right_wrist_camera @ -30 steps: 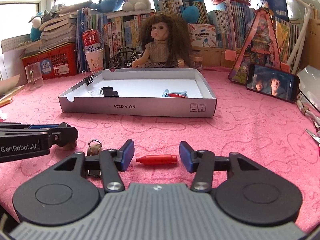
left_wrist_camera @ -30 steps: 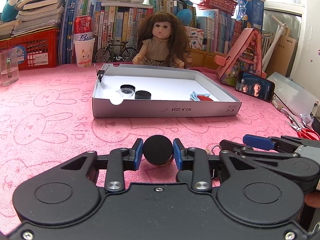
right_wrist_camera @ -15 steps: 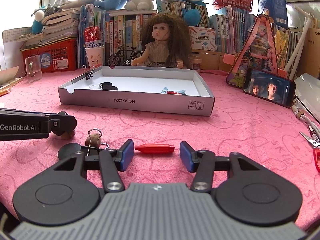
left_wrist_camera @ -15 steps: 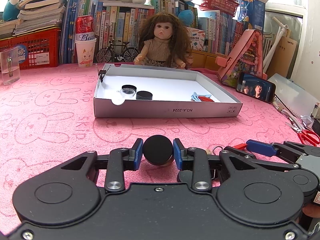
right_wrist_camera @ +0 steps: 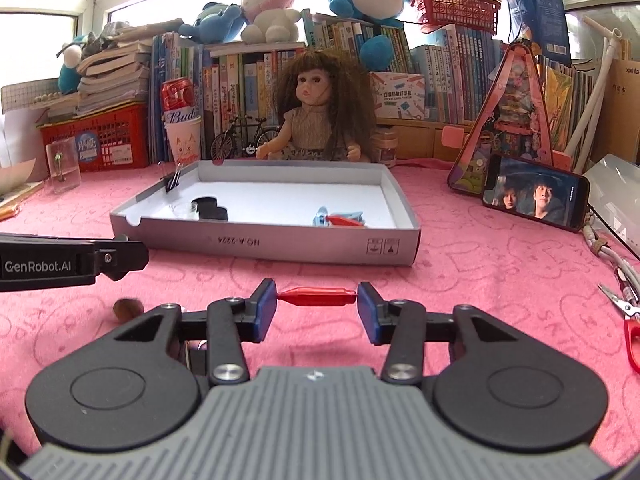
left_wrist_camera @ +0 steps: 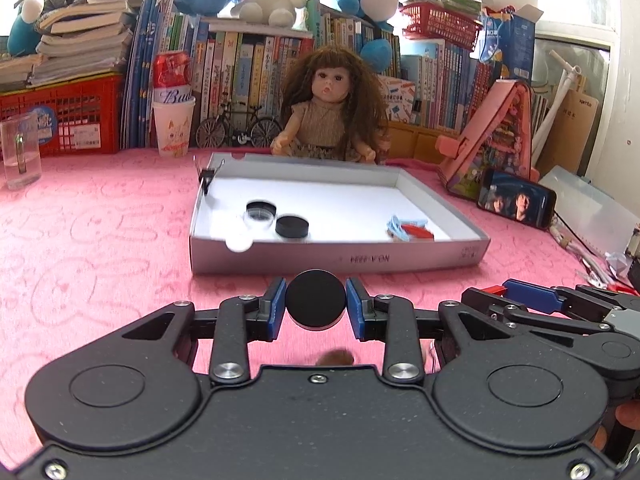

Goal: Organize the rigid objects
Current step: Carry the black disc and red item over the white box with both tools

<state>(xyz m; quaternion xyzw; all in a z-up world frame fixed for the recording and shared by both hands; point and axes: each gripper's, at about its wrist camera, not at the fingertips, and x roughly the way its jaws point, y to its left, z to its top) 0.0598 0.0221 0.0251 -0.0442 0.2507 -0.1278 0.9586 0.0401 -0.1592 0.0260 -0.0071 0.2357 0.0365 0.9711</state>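
Your left gripper [left_wrist_camera: 316, 312] is clamped on a round black lid [left_wrist_camera: 315, 305], held clear of the pink cloth [left_wrist_camera: 100, 280]. Your right gripper [right_wrist_camera: 317, 312] has just been closing, and its pads now press on both ends of a red clip [right_wrist_camera: 318, 297], whose long axis runs crosswise from pad to pad. A brown cork [right_wrist_camera: 128, 309] lies on the cloth between the two tools. Straight ahead of both sits the white box tray [right_wrist_camera: 260, 246], already holding black lids [left_wrist_camera: 292, 226] on its left and blue and red clips [left_wrist_camera: 410, 230] on its right. Both loads sit about equally near its front wall, so lid goes left, clip right.
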